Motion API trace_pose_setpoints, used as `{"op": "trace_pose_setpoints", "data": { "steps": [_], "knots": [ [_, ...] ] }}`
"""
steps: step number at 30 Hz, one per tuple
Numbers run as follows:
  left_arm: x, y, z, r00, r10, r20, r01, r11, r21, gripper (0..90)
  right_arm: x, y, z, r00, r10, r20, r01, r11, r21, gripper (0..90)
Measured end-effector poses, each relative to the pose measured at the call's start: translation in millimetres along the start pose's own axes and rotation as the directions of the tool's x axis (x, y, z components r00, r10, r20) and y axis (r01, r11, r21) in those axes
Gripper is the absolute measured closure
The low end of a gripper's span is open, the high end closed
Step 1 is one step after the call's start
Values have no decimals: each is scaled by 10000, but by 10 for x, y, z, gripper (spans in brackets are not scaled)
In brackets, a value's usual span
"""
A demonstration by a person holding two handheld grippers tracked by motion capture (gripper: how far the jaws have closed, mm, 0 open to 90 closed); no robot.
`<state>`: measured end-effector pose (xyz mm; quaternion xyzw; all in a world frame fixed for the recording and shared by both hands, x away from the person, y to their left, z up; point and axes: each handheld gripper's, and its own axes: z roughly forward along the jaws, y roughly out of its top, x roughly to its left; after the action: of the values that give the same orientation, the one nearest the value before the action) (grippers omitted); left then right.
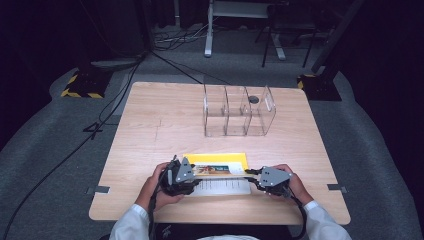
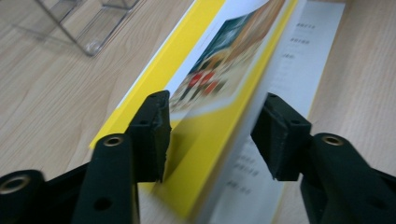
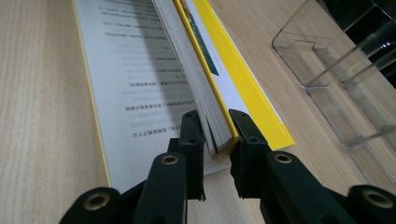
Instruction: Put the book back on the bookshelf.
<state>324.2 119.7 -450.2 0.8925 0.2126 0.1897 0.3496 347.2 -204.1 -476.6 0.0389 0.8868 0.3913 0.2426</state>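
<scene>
Book with a yellow cover lies open near the front edge of the wooden table, between the person's two hands. One white page with printed lines lies flat on the near side, while a thick block of pages and the pictured cover stand raised on edge above it.

At the book's right end, the right gripper is pinched together on that raised block of pages, its jaws pressing both sides of the paper edge. At the left end, the left gripper has its jaws spread apart; the lifted cover and pages pass between them, the left jaw close against the cover, the right jaw clear of the blurred page edge.

Farther back, right of the table's middle, stands a clear plastic organiser with upright dividers, well apart from the book. Bare wood lies between the two. Beyond the table, cables trail over grey floor.
</scene>
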Motion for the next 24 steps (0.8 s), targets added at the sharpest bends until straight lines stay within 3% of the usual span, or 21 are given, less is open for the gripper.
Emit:
{"op": "trace_pose_setpoints", "data": {
  "steps": [3, 5, 10, 14, 15, 16, 17, 19, 21, 24],
  "knots": [
    [-193, 170, 62, 9985, 468, -285, -457, 9982, 376, 423, 39, 55, 10, 9998, -183, -67, 184, 9998, 88, 781],
    [-260, 244, 106, 9993, 332, -159, -326, 9988, 364, 400, 69, 112, 23, 9996, -284, -64, 285, 9994, 173, 787],
    [-379, 375, 284, 9995, 16, -324, -1, 9989, 464, 329, 120, 213, 49, 9996, -226, -187, 230, 9996, 191, 795],
    [-417, 378, 378, 9990, 124, -434, -92, 9973, 733, 319, 138, 270, 54, 9994, -55, -332, 61, 9998, 167, 798],
    [-431, 372, 393, 9977, 286, -613, -235, 9964, 820, 370, 142, 283, 54, 9994, 27, -359, -22, 9999, 149, 797],
    [-419, 345, 395, 9946, 454, -934, -369, 9952, 909, 509, 162, 302, 59, 9992, -28, -401, 37, 9998, 210, 794],
    [-419, 345, 395, 9946, 454, -934, -369, 9952, 909, 577, 162, 302, 59, 9992, -28, -401, 37, 9998, 210, 794],
    [-359, 300, 370, 9974, 331, -636, -283, 9968, 747, 621, 176, 308, 63, 9994, 5, -346, 1, 9998, 182, 770],
    [-335, 271, 352, 9974, 511, -504, -472, 9960, 756, 674, 142, 297, 43, 9979, 515, -392, -526, 9983, -256, 715],
    [-308, 255, 278, 9963, 551, -654, -537, 9983, 218, 740, 47, 219, 25, 9935, 1097, -311, -1108, 9932, -369, 509]
  ]
}}
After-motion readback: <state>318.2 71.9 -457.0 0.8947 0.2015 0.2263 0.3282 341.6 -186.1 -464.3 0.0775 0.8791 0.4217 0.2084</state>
